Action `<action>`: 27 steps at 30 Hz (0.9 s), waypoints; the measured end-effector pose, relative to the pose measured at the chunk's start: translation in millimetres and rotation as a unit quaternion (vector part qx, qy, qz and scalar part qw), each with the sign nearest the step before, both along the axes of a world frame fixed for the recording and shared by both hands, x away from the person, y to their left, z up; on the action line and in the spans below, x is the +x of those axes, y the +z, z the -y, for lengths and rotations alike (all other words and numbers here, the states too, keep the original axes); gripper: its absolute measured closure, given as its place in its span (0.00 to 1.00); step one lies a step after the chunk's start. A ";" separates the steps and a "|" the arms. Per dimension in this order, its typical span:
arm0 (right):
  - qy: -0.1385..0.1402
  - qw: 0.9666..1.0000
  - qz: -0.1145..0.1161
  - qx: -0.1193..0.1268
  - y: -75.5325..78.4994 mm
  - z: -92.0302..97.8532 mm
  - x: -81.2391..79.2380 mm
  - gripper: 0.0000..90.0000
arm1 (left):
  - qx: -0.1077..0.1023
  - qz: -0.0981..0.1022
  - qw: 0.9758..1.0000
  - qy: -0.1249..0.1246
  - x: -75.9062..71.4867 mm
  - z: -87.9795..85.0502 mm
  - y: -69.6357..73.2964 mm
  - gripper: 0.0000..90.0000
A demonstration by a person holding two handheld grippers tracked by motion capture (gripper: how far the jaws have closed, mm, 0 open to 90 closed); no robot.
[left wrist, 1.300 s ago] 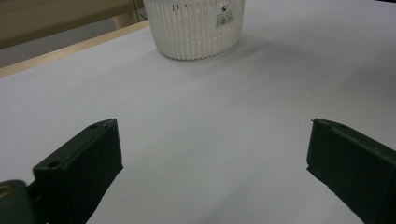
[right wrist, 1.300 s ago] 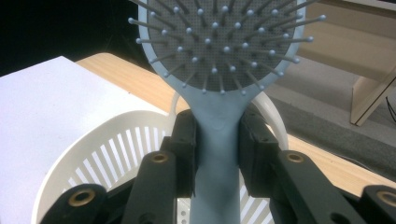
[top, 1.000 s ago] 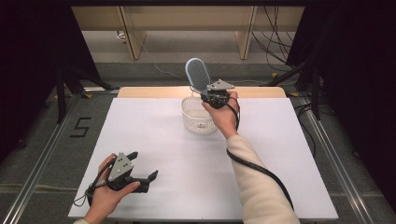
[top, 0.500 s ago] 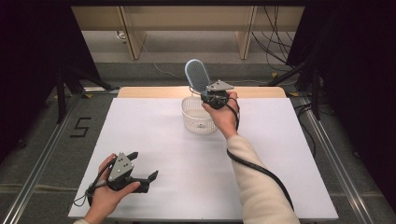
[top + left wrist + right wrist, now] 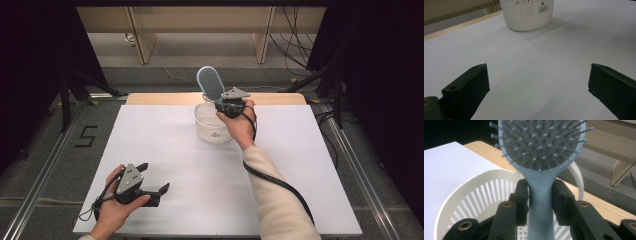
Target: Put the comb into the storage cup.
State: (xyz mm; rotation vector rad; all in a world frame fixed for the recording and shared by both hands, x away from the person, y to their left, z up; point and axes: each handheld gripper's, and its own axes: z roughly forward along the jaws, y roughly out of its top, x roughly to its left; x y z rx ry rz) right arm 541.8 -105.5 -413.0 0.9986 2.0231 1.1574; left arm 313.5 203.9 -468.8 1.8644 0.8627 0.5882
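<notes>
Right hand-held gripper [image 5: 540,195], jaws just easing apart, pads still flanking the blue hairbrush [image 5: 541,152] handle w/ head upright above, white slotted basket [image 5: 481,192] right below. If grip loosens more, top-heavy brush could tip over the rim. Left hand-held gripper [image 5: 150,187] jaws apart, idle.

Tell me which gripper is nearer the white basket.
Right. The right gripper is over the white basket, its jaws around a blue hairbrush; the left gripper rests open at the table's near edge, well apart.
</notes>
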 end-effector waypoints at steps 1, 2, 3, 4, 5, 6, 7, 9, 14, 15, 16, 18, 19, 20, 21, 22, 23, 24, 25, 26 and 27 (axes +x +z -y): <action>0.003 1.000 -0.004 -0.004 -0.3 0.3 0.1 0.72 | 0.000 0.000 1.000 0.000 0.0 0.0 -0.1 0.03; 0.005 1.000 -0.007 -0.007 -1.1 0.0 0.3 0.71 | 0.002 0.000 1.000 -0.001 0.3 -0.3 0.0 0.03; 0.007 1.000 -0.007 -0.006 -1.6 0.5 0.1 0.69 | 0.002 0.000 1.000 -0.001 0.4 -0.4 -0.1 0.03; 0.008 1.000 -0.016 -0.012 -1.6 0.5 0.0 0.65 | 0.002 -0.001 1.000 -0.001 0.4 -0.4 -0.2 0.03; 0.015 0.999 -0.025 -0.024 -3.2 0.2 0.4 0.64 | 0.002 -0.002 1.000 -0.001 0.4 -0.3 -0.3 0.03; 0.022 0.999 -0.027 -0.018 -5.2 0.2 0.0 0.63 | 0.001 -0.002 1.000 -0.001 0.3 -0.2 -0.4 0.03; 0.022 0.999 -0.027 -0.017 -6.5 0.7 -0.9 0.61 | 0.002 -0.002 1.000 -0.001 0.3 -0.3 -0.3 0.03; 0.025 0.999 -0.029 -0.016 -7.1 1.4 -2.1 0.58 | 0.001 -0.001 1.000 -0.001 0.3 -0.3 -0.3 0.03; 0.036 0.999 -0.035 -0.019 -5.0 4.0 -4.5 0.53 | 0.002 -0.002 1.000 -0.001 0.3 0.3 -0.4 0.03; 0.037 0.999 -0.034 -0.016 -4.7 4.9 -5.0 0.53 | 0.002 -0.002 1.000 0.000 0.2 0.4 -0.4 0.03; 0.038 0.999 -0.034 -0.016 -4.4 5.7 -5.3 0.52 | 0.003 -0.002 1.000 -0.001 0.2 0.4 -0.5 0.03; 0.040 0.998 -0.035 -0.015 -3.6 7.2 -6.1 0.50 | 0.002 -0.003 1.000 0.000 0.2 0.3 -0.6 0.03; 0.042 0.998 -0.037 -0.015 -3.2 7.8 -6.9 0.49 | 0.002 -0.002 1.000 0.000 0.2 0.2 -0.6 0.03; 0.041 0.998 -0.037 -0.015 -2.8 7.9 -7.5 0.48 | 0.002 -0.003 1.000 0.000 0.3 0.1 -0.6 0.03; 0.043 0.998 -0.036 -0.016 -1.9 8.7 -8.4 0.48 | 0.002 -0.002 1.000 0.000 0.3 0.2 -0.6 0.03; 0.043 0.998 -0.036 -0.016 -1.0 9.0 -9.3 0.47 | 0.002 -0.002 1.000 0.000 0.2 0.3 -0.6 0.03; 0.044 0.998 -0.035 -0.017 0.1 9.6 -10.2 0.46 | 0.002 -0.002 1.000 0.000 0.2 0.3 -0.6 0.03; 0.043 0.998 -0.036 -0.016 1.4 10.1 -11.1 0.46 | 0.002 -0.002 1.000 0.000 0.2 0.3 -0.5 0.03; 0.045 0.998 -0.034 -0.016 2.9 10.7 -12.0 0.45 | 0.003 -0.002 1.000 0.000 0.2 0.2 -0.4 0.03; 0.046 0.998 -0.033 -0.015 3.6 10.8 -12.6 0.44 | 0.004 -0.002 1.000 0.000 0.2 0.2 -0.5 0.03; 0.049 0.998 -0.034 -0.015 4.7 11.2 -13.6 0.43 | 0.003 -0.002 1.000 0.001 0.1 0.2 -0.5 0.03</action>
